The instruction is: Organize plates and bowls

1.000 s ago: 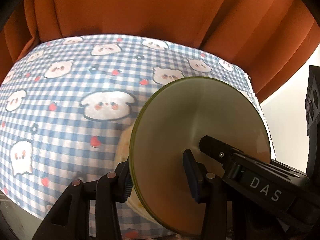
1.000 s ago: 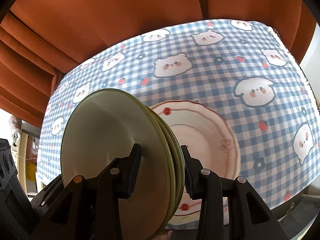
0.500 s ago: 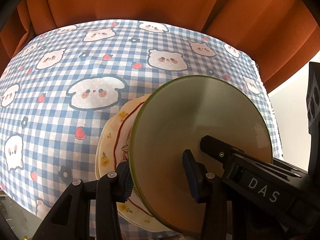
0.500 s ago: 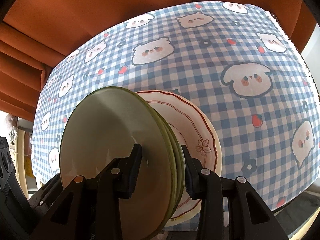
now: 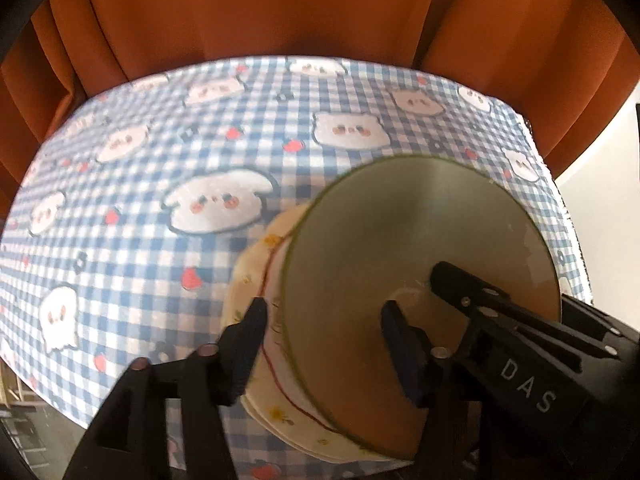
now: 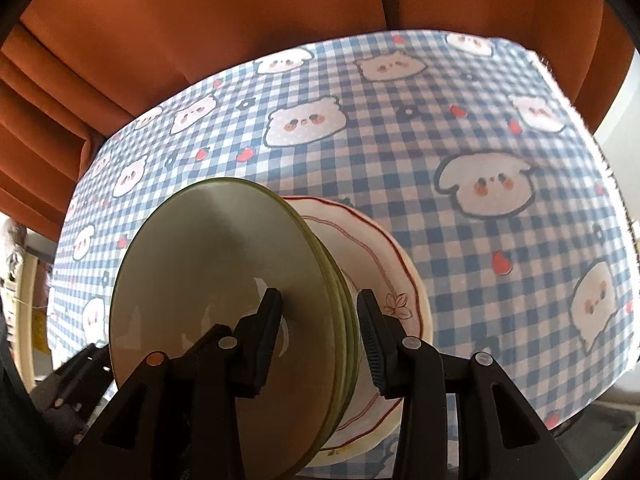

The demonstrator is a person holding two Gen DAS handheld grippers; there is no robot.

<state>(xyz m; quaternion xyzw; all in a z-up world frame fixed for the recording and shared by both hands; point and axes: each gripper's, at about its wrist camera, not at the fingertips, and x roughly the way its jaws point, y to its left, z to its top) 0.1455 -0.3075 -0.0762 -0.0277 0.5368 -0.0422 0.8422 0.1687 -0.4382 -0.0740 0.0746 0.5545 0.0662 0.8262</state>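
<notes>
green plates lowered onto the cream plate; left grip releasing

left wrist view: we find the left gripper [image 5: 324, 324] with its jaws opening. the rim of the stack of round olive-green glazed plates [image 5: 416, 248] stands between them, and the left finger is already clear of it. the stack sits over a scalloped cream plate with a red line and small flowers [image 5: 256, 268], near the front edge of the blue-and-white checked tablecloth printed with cartoon animals [image 5: 160, 160]. the right gripper's black body [image 5: 520, 344] reaches in at right.

right wrist view: the right gripper [image 6: 320, 320] is closed on the green stack [image 6: 224, 264], which leans on the cream plate [image 6: 384, 264].

we judge the stacking step nearly done. next, the right jaws must part and both grippers lift away without dragging the stack. open cloth lies behind and to both sides; the orange curtain [image 6: 200, 40] hangs beyond the far edge.
</notes>
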